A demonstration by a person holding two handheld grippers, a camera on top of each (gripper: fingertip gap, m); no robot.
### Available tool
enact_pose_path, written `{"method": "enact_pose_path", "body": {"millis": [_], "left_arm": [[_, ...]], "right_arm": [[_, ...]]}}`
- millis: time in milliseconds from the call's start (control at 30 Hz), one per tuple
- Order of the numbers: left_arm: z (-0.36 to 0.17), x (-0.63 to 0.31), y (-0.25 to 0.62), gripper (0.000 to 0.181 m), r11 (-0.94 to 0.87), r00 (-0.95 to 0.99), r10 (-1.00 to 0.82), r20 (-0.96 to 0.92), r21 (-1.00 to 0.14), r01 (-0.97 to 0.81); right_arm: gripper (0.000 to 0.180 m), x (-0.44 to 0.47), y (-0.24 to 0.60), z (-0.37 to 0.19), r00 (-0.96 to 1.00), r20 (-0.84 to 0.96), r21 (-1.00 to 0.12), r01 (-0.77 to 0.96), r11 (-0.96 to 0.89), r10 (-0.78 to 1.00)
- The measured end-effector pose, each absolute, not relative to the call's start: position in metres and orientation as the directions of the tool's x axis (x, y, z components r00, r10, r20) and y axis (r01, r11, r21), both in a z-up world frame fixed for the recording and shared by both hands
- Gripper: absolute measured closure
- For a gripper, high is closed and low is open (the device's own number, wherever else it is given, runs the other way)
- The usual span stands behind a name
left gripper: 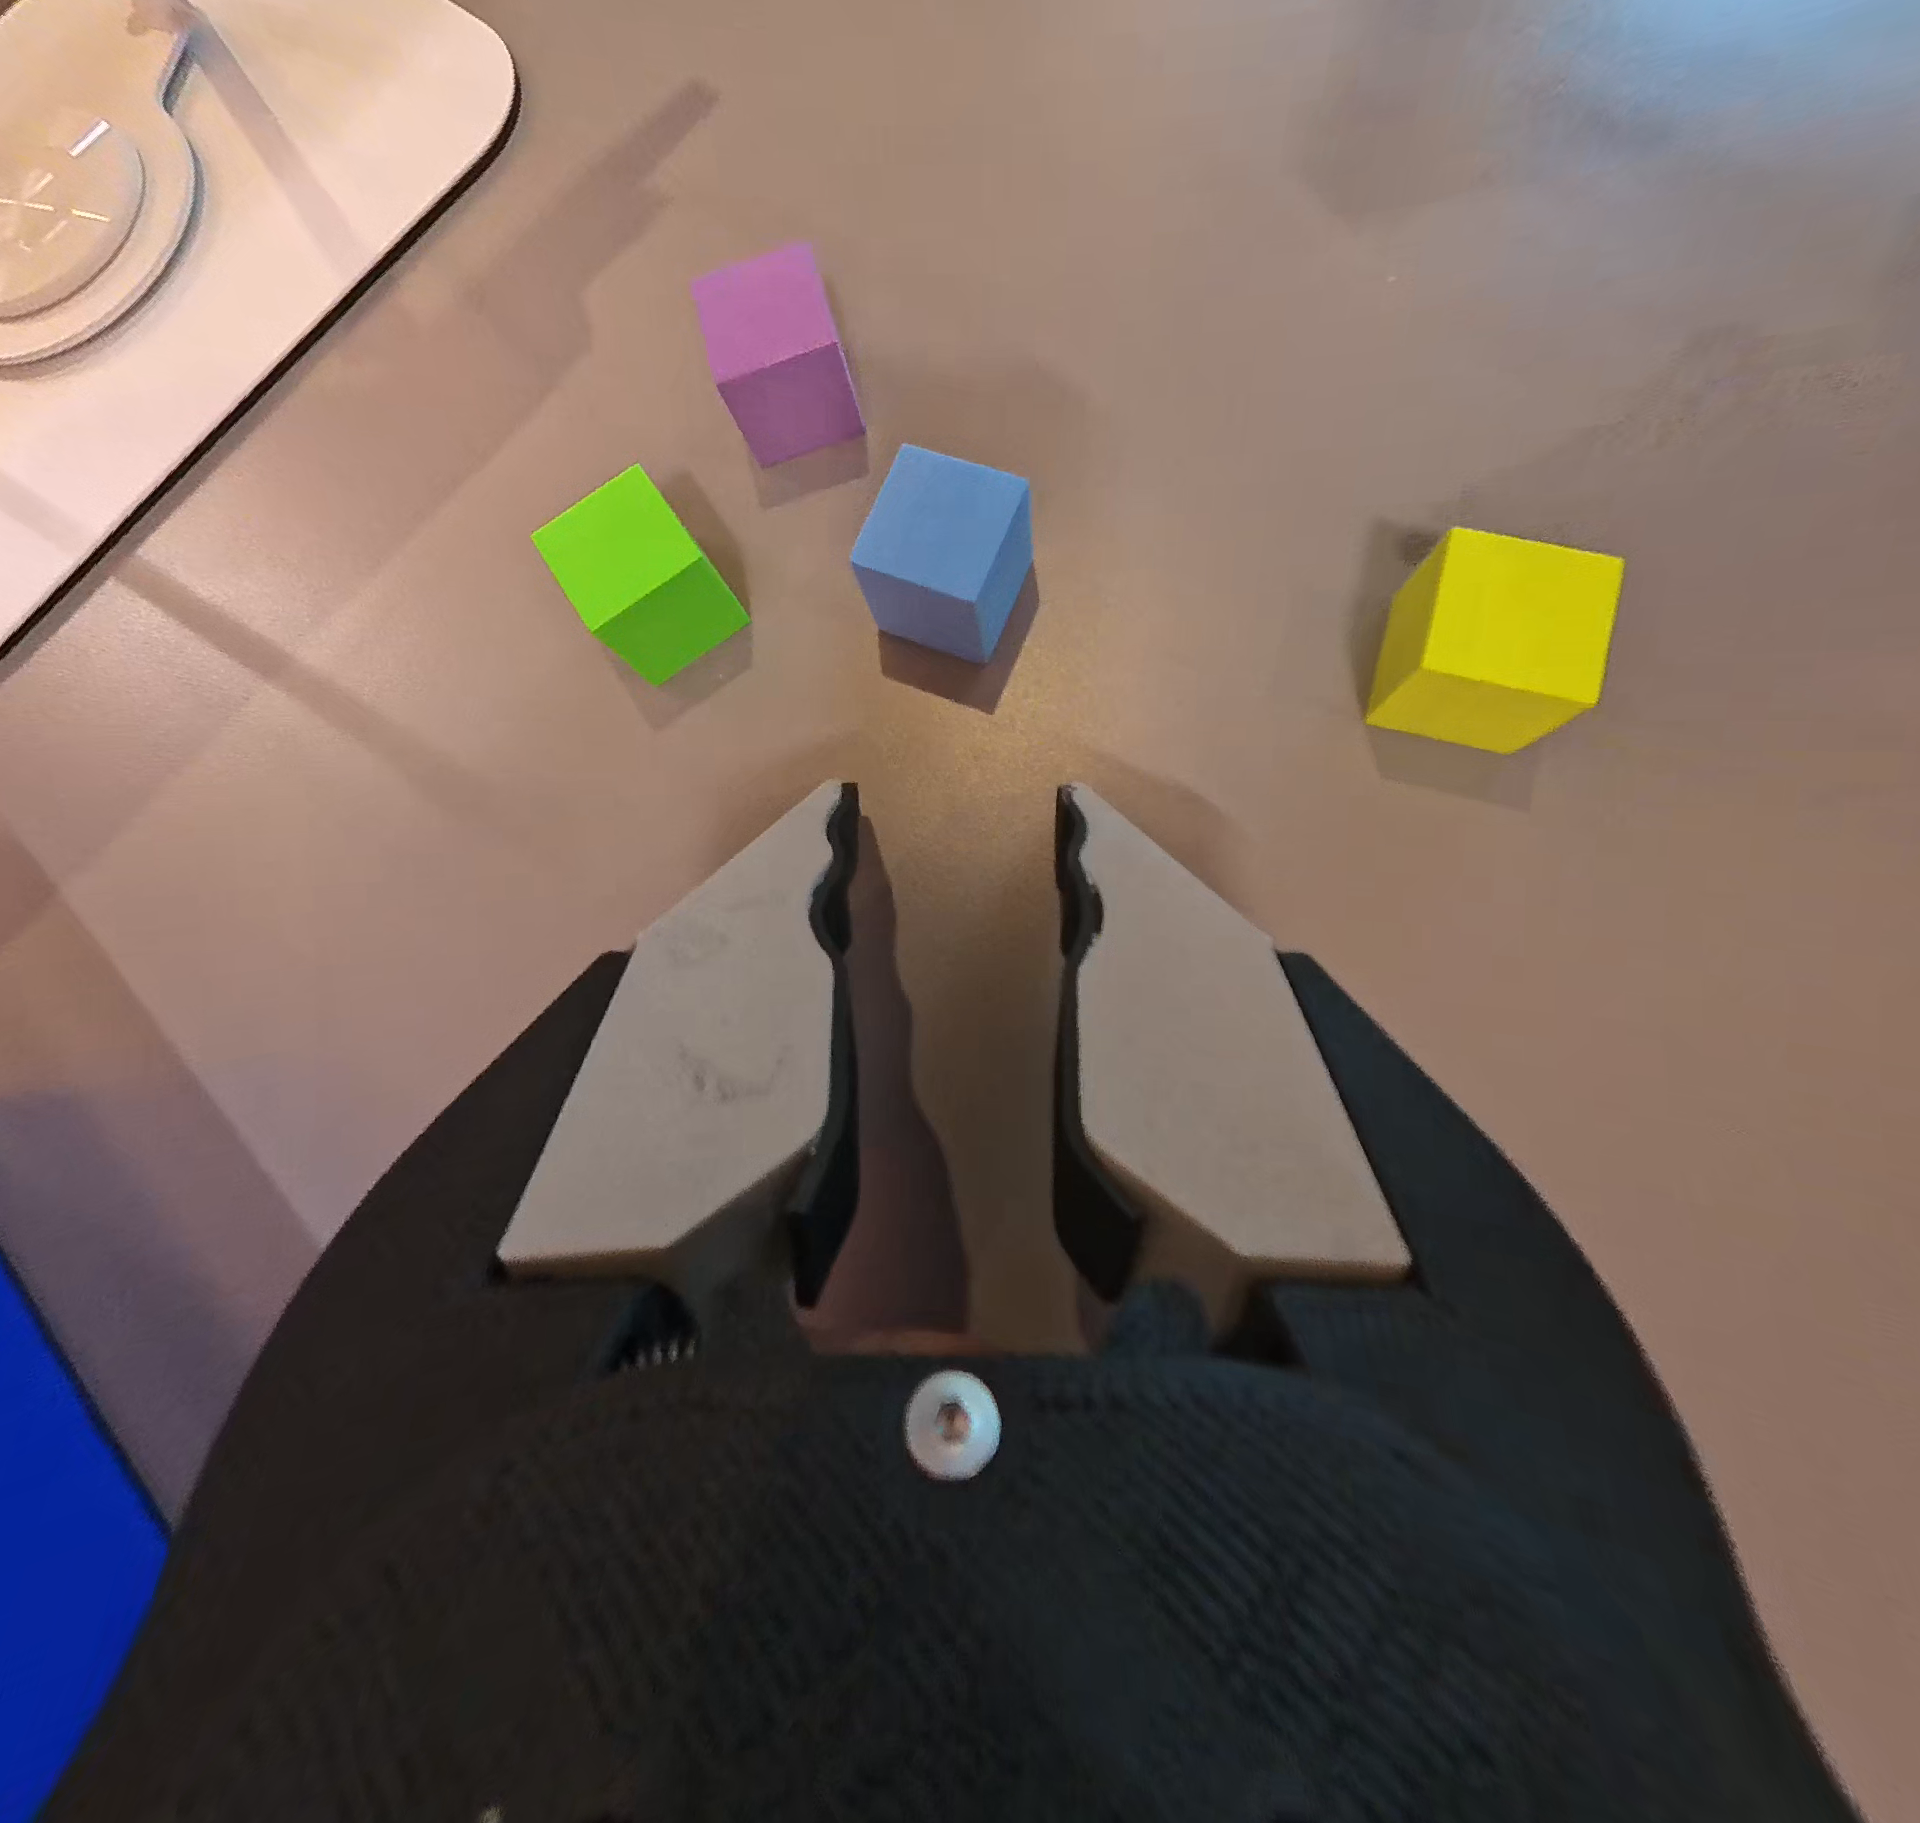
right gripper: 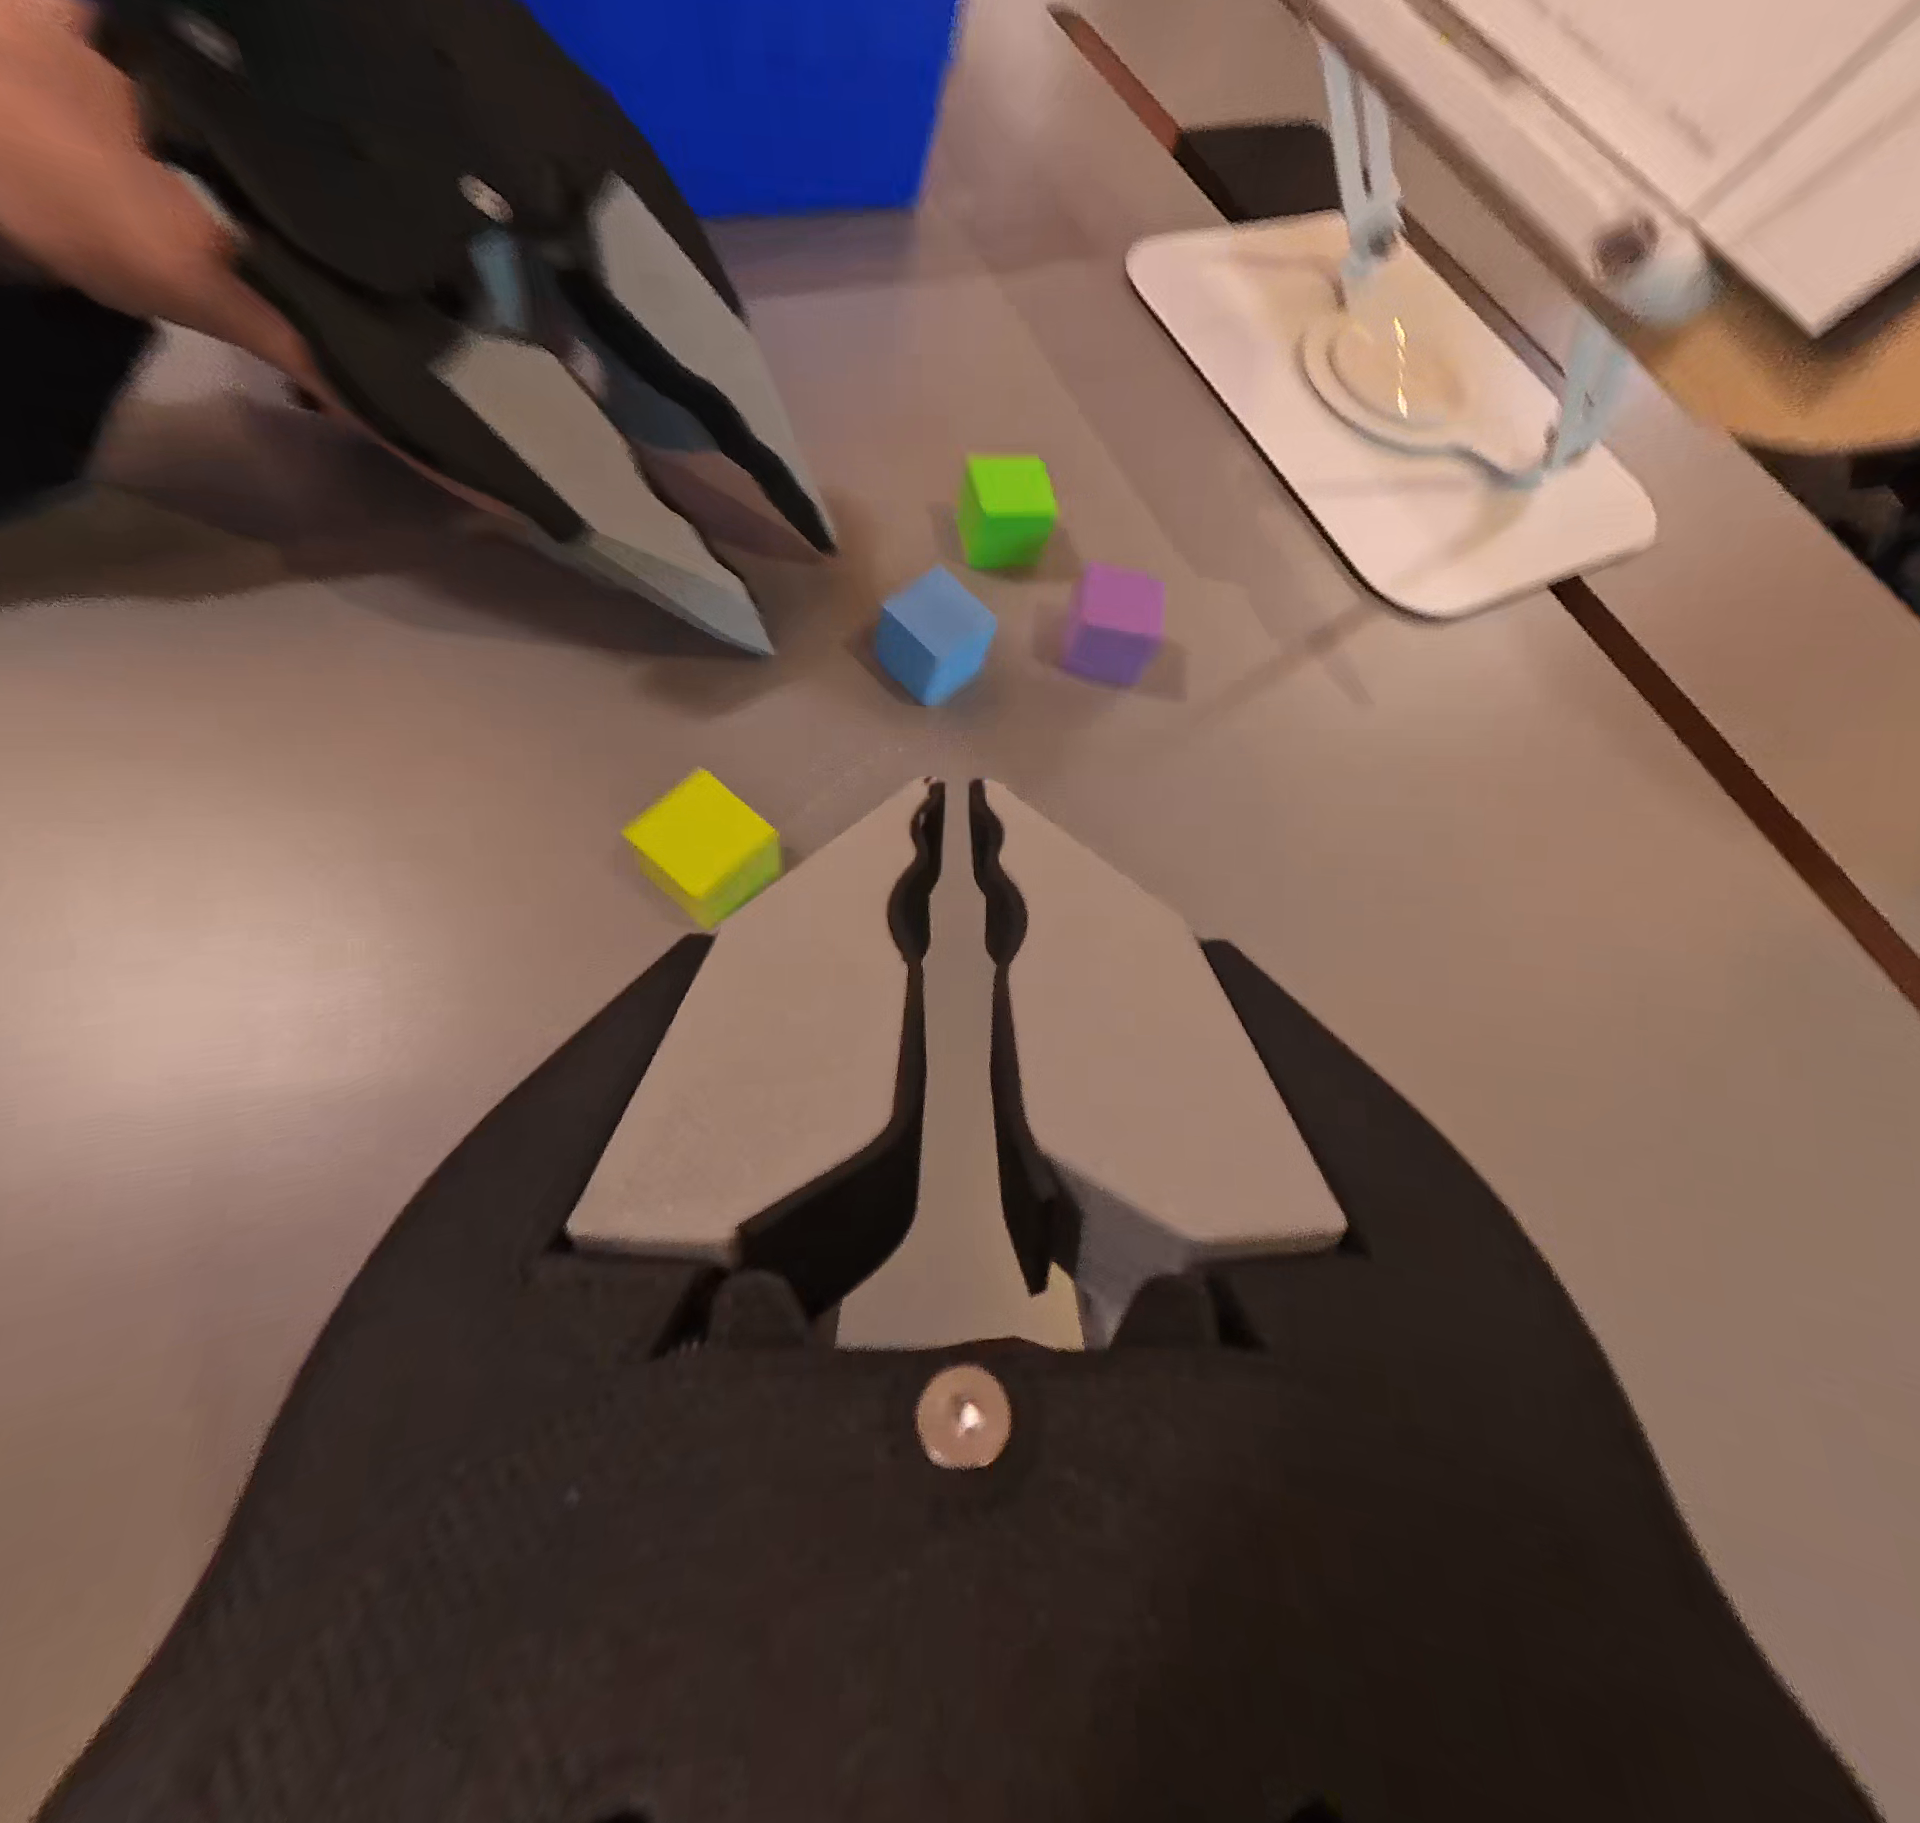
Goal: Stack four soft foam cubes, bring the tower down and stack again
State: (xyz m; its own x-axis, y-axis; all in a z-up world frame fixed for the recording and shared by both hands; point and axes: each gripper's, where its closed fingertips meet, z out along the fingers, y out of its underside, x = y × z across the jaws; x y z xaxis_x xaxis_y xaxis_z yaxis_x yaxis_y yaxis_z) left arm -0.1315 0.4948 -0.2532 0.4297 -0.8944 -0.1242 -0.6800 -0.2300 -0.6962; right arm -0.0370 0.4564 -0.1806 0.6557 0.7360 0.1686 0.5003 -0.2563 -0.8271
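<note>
Four foam cubes lie apart on the grey table, none stacked. In the left wrist view: purple cube (left gripper: 779,350), green cube (left gripper: 639,573), blue cube (left gripper: 940,552), yellow cube (left gripper: 1496,635). My left gripper (left gripper: 956,802) is open and empty, a short way before the blue cube. In the right wrist view: green cube (right gripper: 1006,511), blue cube (right gripper: 933,633), purple cube (right gripper: 1112,622), yellow cube (right gripper: 704,843). My right gripper (right gripper: 956,786) is shut and empty, its tips just right of the yellow cube. The left gripper (right gripper: 800,594) shows there too, held by a hand, tips left of the blue cube.
A white monitor stand base (left gripper: 260,173) sits at the table's far left; it shows in the right wrist view (right gripper: 1392,423) with a white screen (right gripper: 1662,59) above it. A blue bin (right gripper: 748,48) stands past the table. The table's edge (right gripper: 1766,817) runs along the right. About 12 centimeters separates my left fingertips from my right. To the white monitor stand base (left gripper: 260,173): left tips about 25 centimeters, right tips about 30 centimeters. It is also in sight in the right wrist view (right gripper: 1391,472).
</note>
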Motion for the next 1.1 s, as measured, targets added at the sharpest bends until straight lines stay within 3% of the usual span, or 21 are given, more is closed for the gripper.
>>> {"method": "enact_pose_path", "body": {"millis": [200,300,833,933,1100], "left_arm": [[-0.254,-0.129,0.492,0.151,-0.215,0.416,-0.900,-0.129,-0.701,-0.680],[-0.254,-0.128,0.491,0.152,-0.213,0.416,-0.900,-0.129,-0.702,-0.680],[-0.255,-0.123,0.483,0.165,-0.244,0.403,-0.913,-0.057,-0.715,-0.655],[-0.246,-0.114,0.467,0.138,-0.272,0.329,-0.941,0.073,-0.741,-0.614],[-0.223,-0.094,0.434,0.137,-0.262,0.170,-0.965,0.201,-0.807,-0.530]], "right_arm": [[0.180,-0.002,0.472,-0.256,0.744,0.001,-0.696,0.480,-0.534,0.668],[0.180,-0.004,0.473,-0.255,0.749,-0.125,-0.720,0.383,-0.579,0.650],[0.176,-0.006,0.472,-0.255,0.745,-0.165,-0.736,0.343,-0.584,0.646],[0.171,-0.008,0.471,-0.254,0.738,-0.195,-0.735,0.327,-0.594,0.646],[0.170,-0.008,0.471,-0.254,0.736,-0.201,-0.735,0.324,-0.596,0.647]]}}
